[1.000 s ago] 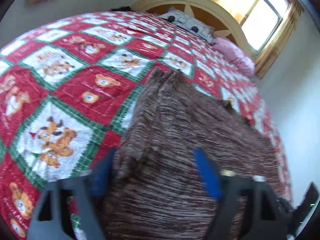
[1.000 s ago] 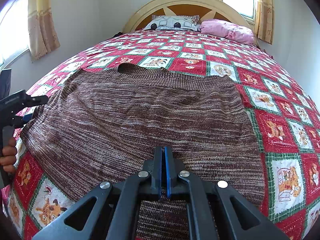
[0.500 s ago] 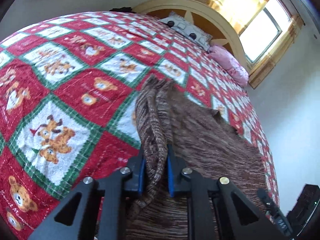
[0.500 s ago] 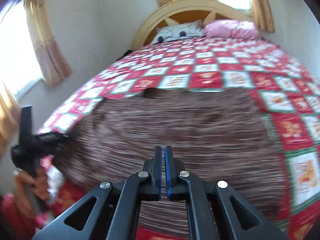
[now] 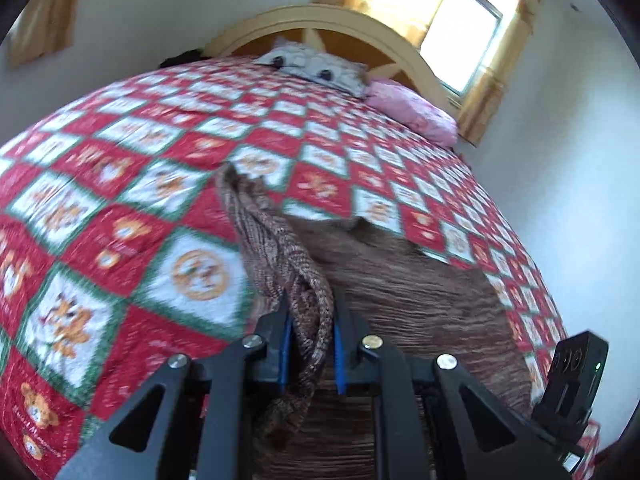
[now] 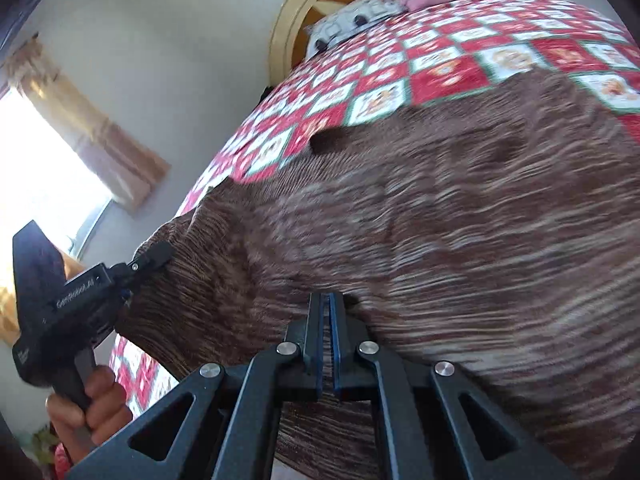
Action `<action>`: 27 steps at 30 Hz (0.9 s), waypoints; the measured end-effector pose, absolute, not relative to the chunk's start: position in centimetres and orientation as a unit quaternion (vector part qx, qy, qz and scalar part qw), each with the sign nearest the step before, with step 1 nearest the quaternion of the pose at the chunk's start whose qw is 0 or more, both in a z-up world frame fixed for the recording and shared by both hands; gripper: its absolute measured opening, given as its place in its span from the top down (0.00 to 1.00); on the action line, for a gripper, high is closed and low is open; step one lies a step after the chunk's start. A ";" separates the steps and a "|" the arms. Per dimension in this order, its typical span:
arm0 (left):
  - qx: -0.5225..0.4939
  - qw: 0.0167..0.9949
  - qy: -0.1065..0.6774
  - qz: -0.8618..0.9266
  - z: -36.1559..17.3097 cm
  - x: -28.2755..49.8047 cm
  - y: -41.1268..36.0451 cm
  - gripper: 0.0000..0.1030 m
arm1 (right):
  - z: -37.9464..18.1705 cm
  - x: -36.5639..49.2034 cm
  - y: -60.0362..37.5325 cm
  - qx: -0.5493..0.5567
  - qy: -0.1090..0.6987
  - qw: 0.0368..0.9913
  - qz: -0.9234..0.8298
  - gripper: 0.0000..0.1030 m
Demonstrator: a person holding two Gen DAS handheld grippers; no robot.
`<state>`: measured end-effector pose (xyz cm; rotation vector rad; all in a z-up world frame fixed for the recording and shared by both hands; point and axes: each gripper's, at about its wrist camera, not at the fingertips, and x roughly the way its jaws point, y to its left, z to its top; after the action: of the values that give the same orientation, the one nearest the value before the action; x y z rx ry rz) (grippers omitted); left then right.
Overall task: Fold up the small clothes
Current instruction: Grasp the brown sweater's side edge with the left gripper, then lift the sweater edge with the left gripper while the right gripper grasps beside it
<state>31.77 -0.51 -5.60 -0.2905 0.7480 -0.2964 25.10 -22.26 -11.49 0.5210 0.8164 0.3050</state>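
A brown striped knit sweater (image 5: pixel 420 304) lies on the red, white and green quilt (image 5: pixel 120 184). My left gripper (image 5: pixel 310 320) is shut on the sweater's bunched left edge, which rises as a ridge between the blue pads. My right gripper (image 6: pixel 328 312) is shut on the sweater's (image 6: pixel 460 220) near hem, and the cloth is lifted and stretched. The left gripper (image 6: pixel 154 256) also shows in the right wrist view, clamped on the sweater's left edge, with a hand on its handle. The right gripper's body (image 5: pixel 576 376) shows at the lower right of the left wrist view.
A patterned pillow (image 5: pixel 316 66) and a pink pillow (image 5: pixel 412 108) lie at the wooden headboard (image 5: pixel 340 28). Curtained windows stand behind the bed (image 5: pixel 468 28) and at the left side (image 6: pixel 48 184). White walls flank the bed.
The left gripper closed on the sweater's left edge and lifted it. The right gripper stayed shut on the hem, rose and tilted to the left, pulling the cloth up.
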 end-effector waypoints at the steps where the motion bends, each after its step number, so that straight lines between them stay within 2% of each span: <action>1: -0.134 0.910 0.362 -0.151 -5.4 31.8 -1.2 0.84 | -11.1 24.8 -22.6 0.252 0.383 0.877 0.144 0.97; 6: -0.090 0.907 0.364 -0.192 -5.5 31.5 -6.7 0.85 | -9.1 23.6 -26.8 0.273 0.350 0.887 0.124 0.97; 12: -0.085 0.893 0.393 -0.202 -9.0 31.0 -9.3 0.85 | -8.4 24.2 -30.4 0.306 0.339 0.879 0.138 0.97; 26: -0.111 0.897 0.367 -0.219 -9.7 29.3 -8.1 0.85 | -11.3 34.0 -24.7 0.368 0.432 0.784 0.252 0.97; 27: -0.115 0.896 0.369 -0.221 -9.9 29.4 -8.1 0.85 | -11.4 34.3 -24.4 0.370 0.432 0.782 0.254 0.91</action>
<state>29.39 -8.12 -9.85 -0.2386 0.7638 -0.4586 34.32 -24.41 -11.39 0.7998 0.9322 0.5474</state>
